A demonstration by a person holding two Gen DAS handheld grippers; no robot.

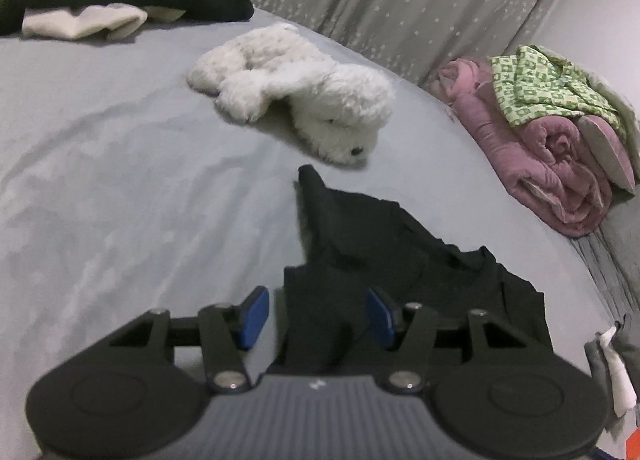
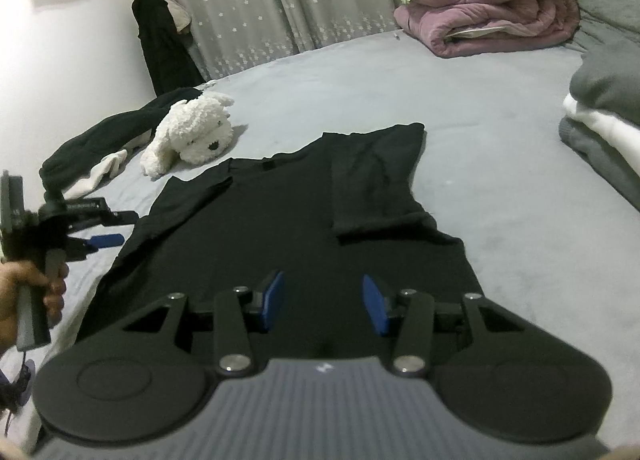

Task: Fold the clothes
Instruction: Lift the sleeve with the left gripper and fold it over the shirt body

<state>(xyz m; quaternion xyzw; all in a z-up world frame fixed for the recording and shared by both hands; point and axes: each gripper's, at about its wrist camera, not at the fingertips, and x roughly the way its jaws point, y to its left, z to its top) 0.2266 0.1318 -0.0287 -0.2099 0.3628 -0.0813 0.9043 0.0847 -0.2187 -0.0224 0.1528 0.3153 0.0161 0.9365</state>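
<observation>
A black T-shirt (image 2: 280, 219) lies spread on the grey bed (image 2: 500, 187), one sleeve folded in across its chest. It looks light, limp and apt to slide, best pinched at a hem corner or shoulder seam. The left gripper (image 2: 108, 239) stands released at the shirt's side edge; the right gripper (image 2: 322, 306) hangs released above the bottom hem, gripping nothing. A plush dog (image 2: 192, 135) and rolled pink quilt (image 2: 492, 7) sit nearby.

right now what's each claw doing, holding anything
left claw: open, black shirt between its pads, not gripped
right claw: open over the shirt, holding nothing
</observation>
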